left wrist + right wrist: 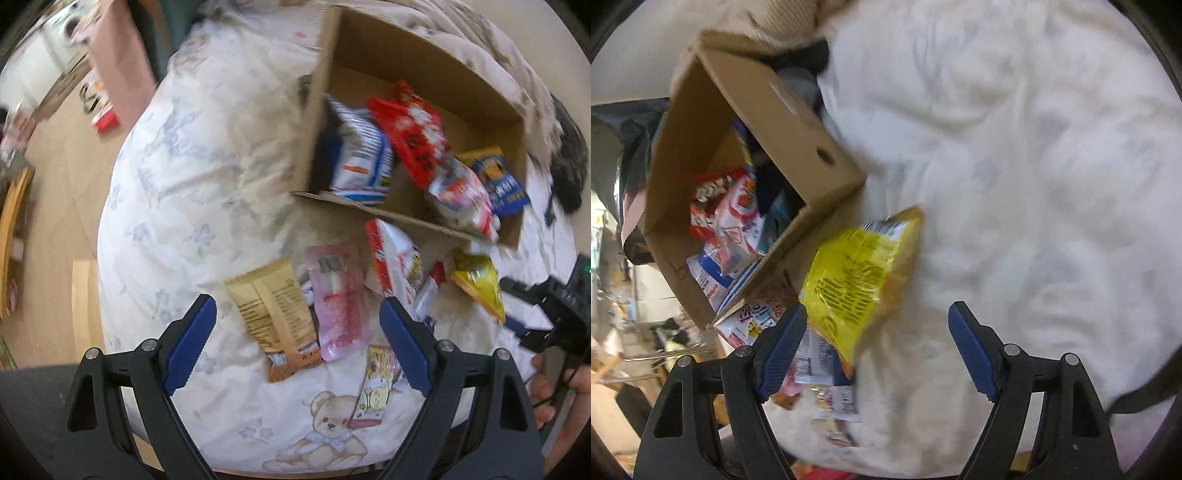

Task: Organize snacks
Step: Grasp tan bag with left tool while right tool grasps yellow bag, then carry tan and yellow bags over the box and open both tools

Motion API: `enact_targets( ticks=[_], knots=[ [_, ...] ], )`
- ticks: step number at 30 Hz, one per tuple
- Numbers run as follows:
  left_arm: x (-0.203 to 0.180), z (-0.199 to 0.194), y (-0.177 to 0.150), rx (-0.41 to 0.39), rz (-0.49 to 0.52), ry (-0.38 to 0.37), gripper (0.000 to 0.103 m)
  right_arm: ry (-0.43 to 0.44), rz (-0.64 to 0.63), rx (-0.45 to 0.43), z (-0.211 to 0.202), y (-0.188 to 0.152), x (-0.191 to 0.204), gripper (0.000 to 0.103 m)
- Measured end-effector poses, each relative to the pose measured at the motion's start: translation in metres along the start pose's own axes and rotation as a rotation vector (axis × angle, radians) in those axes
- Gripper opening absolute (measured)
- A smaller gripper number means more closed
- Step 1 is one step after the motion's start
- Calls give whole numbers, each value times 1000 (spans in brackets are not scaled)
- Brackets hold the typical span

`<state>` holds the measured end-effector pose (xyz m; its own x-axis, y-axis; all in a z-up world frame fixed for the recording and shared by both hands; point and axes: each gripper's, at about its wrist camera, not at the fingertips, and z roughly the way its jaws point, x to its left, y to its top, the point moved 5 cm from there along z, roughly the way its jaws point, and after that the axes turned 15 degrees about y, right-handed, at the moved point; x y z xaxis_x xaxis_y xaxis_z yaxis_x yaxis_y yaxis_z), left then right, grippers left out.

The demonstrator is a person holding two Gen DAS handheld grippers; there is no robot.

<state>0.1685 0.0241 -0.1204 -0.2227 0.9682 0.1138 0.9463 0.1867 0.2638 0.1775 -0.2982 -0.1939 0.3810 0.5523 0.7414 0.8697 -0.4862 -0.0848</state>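
A cardboard box sits on the bed and holds several snack packs, among them a red one and a blue-white one. Loose snacks lie in front of it: a tan pouch, a pink pouch, a red-white pack and a yellow bag. My left gripper is open above the tan and pink pouches, holding nothing. My right gripper is open and empty, with the yellow bag between its fingers' line and the box.
The bed has a white floral quilt with a teddy bear print. A small colourful packet lies near the bear. The right gripper and hand show at the left wrist view's right edge. Wooden floor and clutter lie left of the bed.
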Motion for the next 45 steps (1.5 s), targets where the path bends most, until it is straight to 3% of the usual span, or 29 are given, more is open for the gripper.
enact_targets(
  ticks=[4, 8, 10, 12, 14, 17, 23, 28, 33, 38, 45],
  knots=[
    [23, 14, 3, 30, -78, 57, 88, -29, -1, 1, 23, 7, 1, 81],
    [42, 40, -2, 109, -142, 86, 88, -57, -18, 29, 41, 8, 1, 81],
    [37, 54, -7, 151, -126, 89, 85, -78, -57, 31, 43, 7, 6, 78],
    [28, 63, -11, 168, -91, 82, 72, -75, -81, 36, 43, 4, 10, 69],
    [20, 70, -14, 185, -71, 79, 66, -78, -100, 34, 42, 3, 13, 61],
    [11, 79, -21, 208, -49, 86, 63, -84, -127, 23, 36, -1, 15, 53],
    [-2, 85, -29, 221, -10, 59, 62, -53, -160, -16, 13, -12, 20, 47],
    [-21, 92, -41, 253, 84, 92, 48, -52, -181, -65, -13, -20, 29, 46],
    [-23, 84, -43, 231, 112, 100, 22, -45, -209, -88, -26, -26, 34, 46],
    [-12, 63, -52, 212, 108, 89, 17, -28, -214, -80, -26, -35, 32, 46],
    [-1, 18, -61, 119, 97, 61, 12, 4, -262, -88, -31, -55, 45, 46]
  ],
)
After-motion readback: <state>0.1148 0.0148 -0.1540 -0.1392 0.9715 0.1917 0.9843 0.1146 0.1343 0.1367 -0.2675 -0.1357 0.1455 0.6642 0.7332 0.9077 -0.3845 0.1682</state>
